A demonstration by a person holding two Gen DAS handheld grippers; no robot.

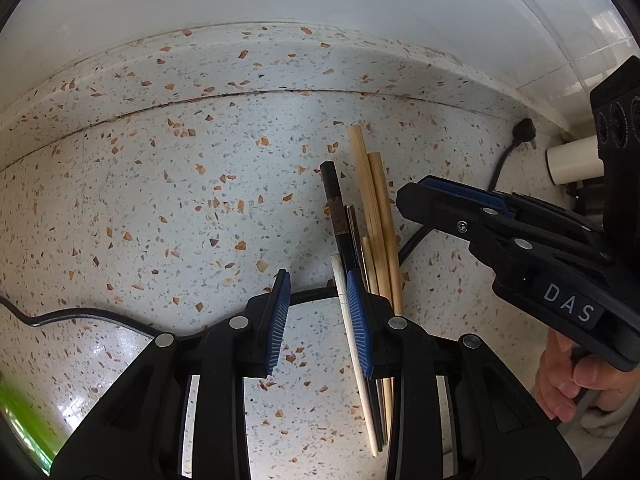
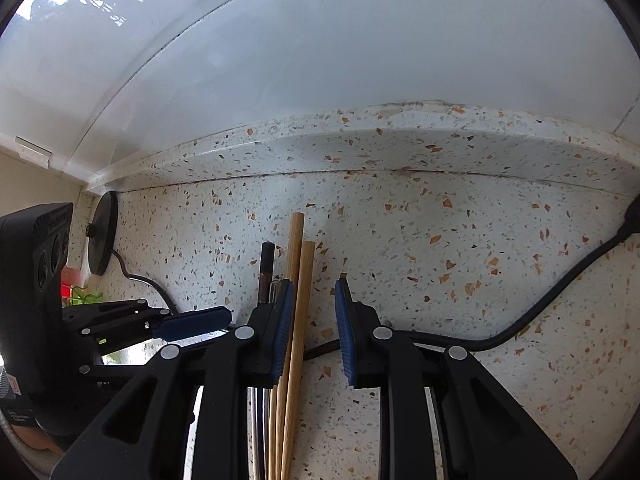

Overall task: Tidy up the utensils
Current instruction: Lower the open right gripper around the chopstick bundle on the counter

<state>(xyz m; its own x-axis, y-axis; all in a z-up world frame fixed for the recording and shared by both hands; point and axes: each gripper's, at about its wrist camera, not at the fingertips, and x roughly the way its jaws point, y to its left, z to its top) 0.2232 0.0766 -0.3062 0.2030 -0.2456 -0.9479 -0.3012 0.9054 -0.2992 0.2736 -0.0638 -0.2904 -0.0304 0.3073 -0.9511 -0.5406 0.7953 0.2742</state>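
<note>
Bundle of chopsticks (image 1: 370, 216) lies flat on the speckled terrazzo counter (image 1: 180, 200), sticks roughly parallel, thick ends toward the counter's raised back ledge (image 1: 240, 68). The bundle serves as the landmark.

The bundle holds two long pale bamboo chopsticks (image 1: 380, 200), a black chopstick with a brown band (image 1: 336, 208), a thin metal one (image 1: 354, 228) and a white plastic one (image 1: 348, 320).

Left gripper (image 1: 320, 320): jaws apart, nothing between the blue pads except bare counter. Its right-hand pad sits just beside the bundle's near half; the white chopstick runs along that pad's inner face. Contact cannot be told.

Right gripper (image 2: 312, 324): jaws apart, hovering over the bundle's right edge. In the right wrist view the two bamboo chopsticks (image 2: 298, 300) pass just inside its left pad; the darker sticks lie outside that pad. Not clamped.

A black power cable (image 1: 80, 314) crosses the counter under the bundle's near half and runs right to a plug (image 1: 524, 132) near the ledge. A black round disc base (image 2: 102, 232) stands far left of the bundle.
</note>
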